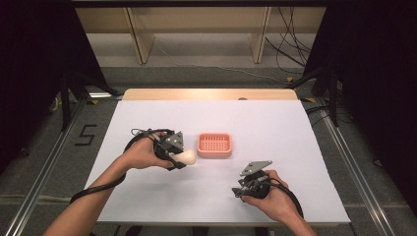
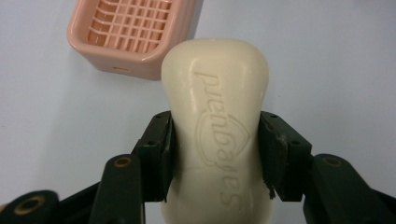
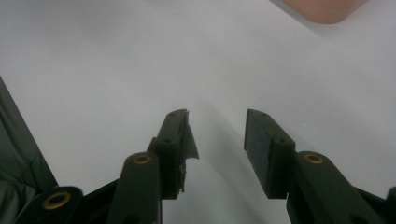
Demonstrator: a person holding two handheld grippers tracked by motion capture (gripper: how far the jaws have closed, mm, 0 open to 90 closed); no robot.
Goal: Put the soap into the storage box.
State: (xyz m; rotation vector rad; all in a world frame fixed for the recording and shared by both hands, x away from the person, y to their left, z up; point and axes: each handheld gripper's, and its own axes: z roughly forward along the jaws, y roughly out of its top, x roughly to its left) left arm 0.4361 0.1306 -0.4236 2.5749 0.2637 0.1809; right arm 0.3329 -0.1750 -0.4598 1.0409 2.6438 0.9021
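Observation:
A cream bar of soap (image 2: pixel 217 126) with a raised brand stamp sits clamped between the black pads of my left gripper (image 2: pixel 217 151). In the high view that left gripper (image 1: pixel 183 158) holds the soap (image 1: pixel 187 157) just left of a pink slatted soap dish (image 1: pixel 214 145) on the white table. The dish (image 2: pixel 133 35) lies beyond the soap at the upper left of the left gripper view. My right gripper (image 3: pixel 217 140) stands open over bare white surface, nothing between its pads. From above, the right gripper (image 1: pixel 241 189) rests near the table's front right.
The white table top (image 1: pixel 275 128) has a wooden strip along its far edge. Dark floor and metal rails flank it. A corner of the pink dish (image 3: pixel 324 9) shows at the top of the right gripper view.

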